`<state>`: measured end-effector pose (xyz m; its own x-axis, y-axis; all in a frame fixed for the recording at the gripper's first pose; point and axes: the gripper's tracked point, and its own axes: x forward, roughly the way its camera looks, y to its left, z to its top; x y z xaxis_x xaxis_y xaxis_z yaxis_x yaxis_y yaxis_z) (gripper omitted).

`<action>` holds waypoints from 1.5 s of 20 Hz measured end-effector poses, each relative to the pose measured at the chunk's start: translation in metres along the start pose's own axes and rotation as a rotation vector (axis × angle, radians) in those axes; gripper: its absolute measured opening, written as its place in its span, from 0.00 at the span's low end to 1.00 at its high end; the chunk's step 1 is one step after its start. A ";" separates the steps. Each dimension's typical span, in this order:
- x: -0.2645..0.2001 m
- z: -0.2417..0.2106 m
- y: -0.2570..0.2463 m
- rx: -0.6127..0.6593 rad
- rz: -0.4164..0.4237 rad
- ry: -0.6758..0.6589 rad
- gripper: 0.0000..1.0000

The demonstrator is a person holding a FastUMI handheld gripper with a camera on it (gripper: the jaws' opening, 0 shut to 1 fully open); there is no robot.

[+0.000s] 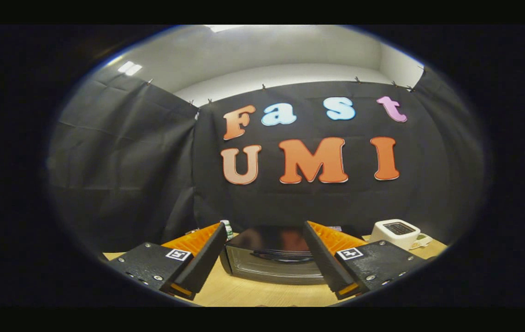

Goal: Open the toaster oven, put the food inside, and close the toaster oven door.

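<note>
Here, the hand-held gripper [264, 235] hangs low over a pale wooden bench [253, 293], its two fingers spread wide apart with nothing held between them. On the left, the left finger [202, 260] angles inward; a small square black-and-white marker tag [178, 254] sits on its mounting block, its pattern too small to read as text. Just past that finger's tip stands a small white container [228, 229] with a dark top, its label too small to make out.

At centre, framed in the gap between the fingers and just ahead of them, sits the toaster oven [269, 258], a dark box with a glossy top that mirrors the wall behind it. Its glass door [274, 267] faces the camera and appears closed, with a dark curved handle [285, 257] running across its upper part. No brand name or writing can be read on it. The oven rests on the bench, apart from both fingers.

To the right, the right finger [324, 260] mirrors the left, and a second square marker tag [349, 253] is fixed to its block. Beyond it, near the far right end of the bench, stands a white slot toaster [396, 232] with a dark opening on top; a small pale object [421, 240] lies just beside it, too blurred to identify. Black cloth [119, 175] walls the booth behind everything.
</note>
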<state>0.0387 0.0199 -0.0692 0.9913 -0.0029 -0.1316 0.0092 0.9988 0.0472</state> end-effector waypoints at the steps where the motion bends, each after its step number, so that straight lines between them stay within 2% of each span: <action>1: 0.005 -0.007 -0.001 0.002 -0.006 0.014 0.99; 8: 0.062 -0.062 -0.032 -0.032 -0.124 0.108 0.99; 13: 0.082 -0.105 -0.030 -0.001 -0.134 0.209 0.99; 15: 0.085 -0.117 -0.030 -0.005 -0.138 0.230 0.99; 16: 0.088 -0.110 -0.029 -0.019 -0.137 0.195 0.99; 20: 0.092 -0.117 -0.033 -0.008 -0.144 0.201 0.99; 22: 0.089 -0.115 -0.032 -0.019 -0.145 0.201 0.95; 25: 0.080 -0.114 -0.030 -0.003 -0.130 0.175 0.93; 27: 0.070 -0.116 -0.027 0.015 -0.115 0.178 0.86; 30: 0.049 -0.118 -0.021 -0.001 -0.089 0.199 0.83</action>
<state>0.0712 0.0041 -0.1934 0.9412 -0.0813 -0.3279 0.0951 0.9951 0.0262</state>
